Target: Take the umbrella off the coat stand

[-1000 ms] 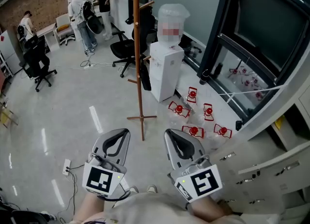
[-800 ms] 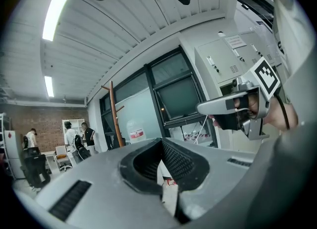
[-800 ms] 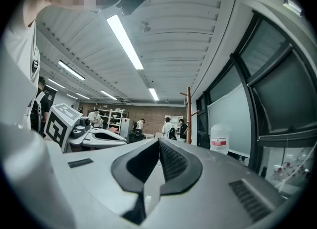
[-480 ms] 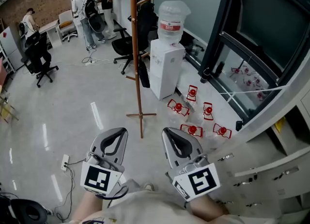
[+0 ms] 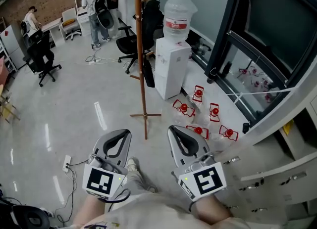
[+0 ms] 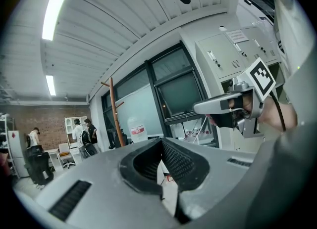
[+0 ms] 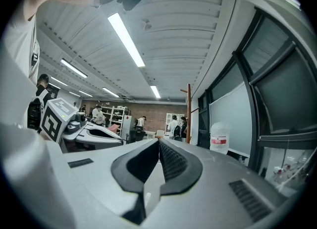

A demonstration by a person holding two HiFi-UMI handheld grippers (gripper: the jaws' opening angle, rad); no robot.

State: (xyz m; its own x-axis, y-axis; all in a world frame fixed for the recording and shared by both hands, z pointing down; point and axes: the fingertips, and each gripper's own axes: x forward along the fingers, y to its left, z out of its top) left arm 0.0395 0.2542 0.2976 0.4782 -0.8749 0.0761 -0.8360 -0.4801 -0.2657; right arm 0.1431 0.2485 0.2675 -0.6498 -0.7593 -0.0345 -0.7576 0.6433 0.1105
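Both grippers clenched, nothing in them; umbrella on the stand, untouched.

Left gripper (image 5: 120, 135) and right gripper (image 5: 177, 133) are held side by side at the near edge, each with jaws pressed together and nothing between them, and both well apart from the coat stand (image 5: 140, 50). The stand is upright on the pale floor beyond them, slightly left of centre. The umbrella (image 5: 147, 77), dark and folded, hangs close against the right side of the pole, above its feet. A white water dispenser (image 5: 171, 69) stands just right of the stand and a little farther off. Red-capped items (image 5: 198, 94) lie on the floor at right by the window. People (image 5: 93, 0) and office chairs (image 5: 42, 57) are at far left.
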